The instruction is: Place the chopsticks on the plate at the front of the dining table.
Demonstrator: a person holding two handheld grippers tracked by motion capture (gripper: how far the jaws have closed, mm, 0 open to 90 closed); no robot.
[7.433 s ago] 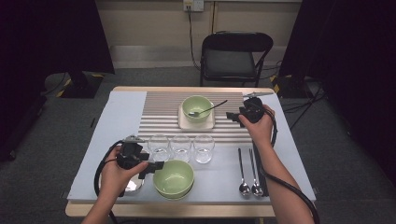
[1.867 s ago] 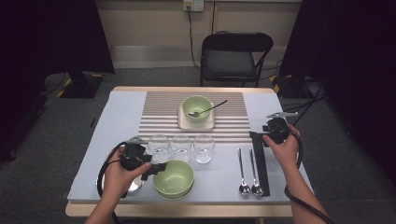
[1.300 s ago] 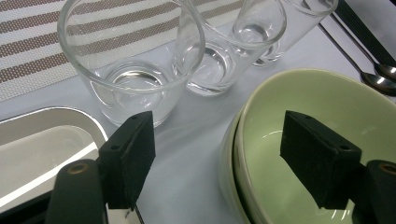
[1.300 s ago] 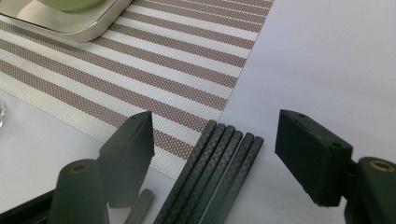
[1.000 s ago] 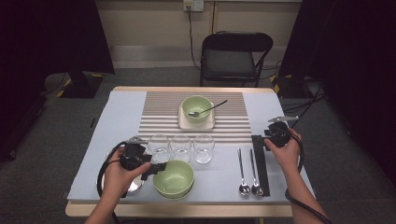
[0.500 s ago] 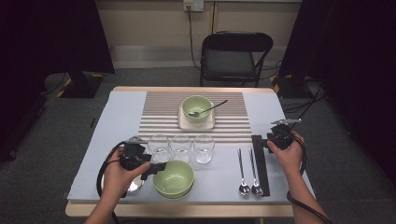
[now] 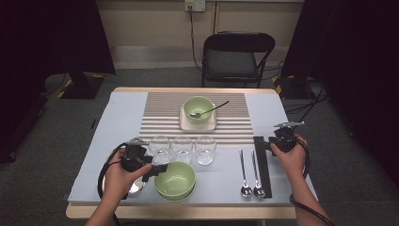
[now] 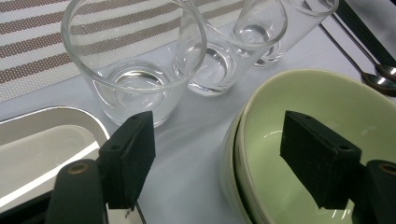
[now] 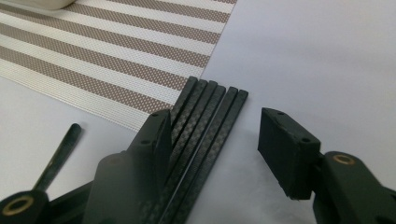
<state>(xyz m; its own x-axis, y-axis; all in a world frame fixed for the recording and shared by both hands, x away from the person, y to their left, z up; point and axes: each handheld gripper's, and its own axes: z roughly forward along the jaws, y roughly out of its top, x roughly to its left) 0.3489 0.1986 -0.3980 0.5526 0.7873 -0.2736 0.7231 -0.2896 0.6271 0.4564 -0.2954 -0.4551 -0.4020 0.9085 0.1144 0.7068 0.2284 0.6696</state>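
Several black chopsticks (image 7: 263, 170) lie side by side at the table's right. My right gripper (image 7: 269, 143) hovers over their far ends. In the right gripper view the chopsticks (image 9: 212, 105) run between the jaws of the right gripper (image 9: 215, 123); the jaws have just been closing, and a gap still shows at the right pad, so it is open. My left gripper (image 7: 157, 170) is open astride the rim of the stacked green bowls (image 7: 176, 181). One pad hangs inside the top bowl (image 8: 322, 130), the other outside it, in the left gripper (image 8: 217, 135) view.
Three empty glasses (image 7: 182, 148) stand in a row behind the bowls. Two spoons (image 7: 249, 175) lie left of the chopsticks. A green bowl with a spoon (image 7: 198, 108) sits on a white plate on the striped mat (image 7: 160, 115). A metal tray (image 8: 42, 140) lies under the left hand.
The right hand has come from the far bowl down to the chopsticks' far ends and edged slightly nearer. The left hand has stayed at the bowls.
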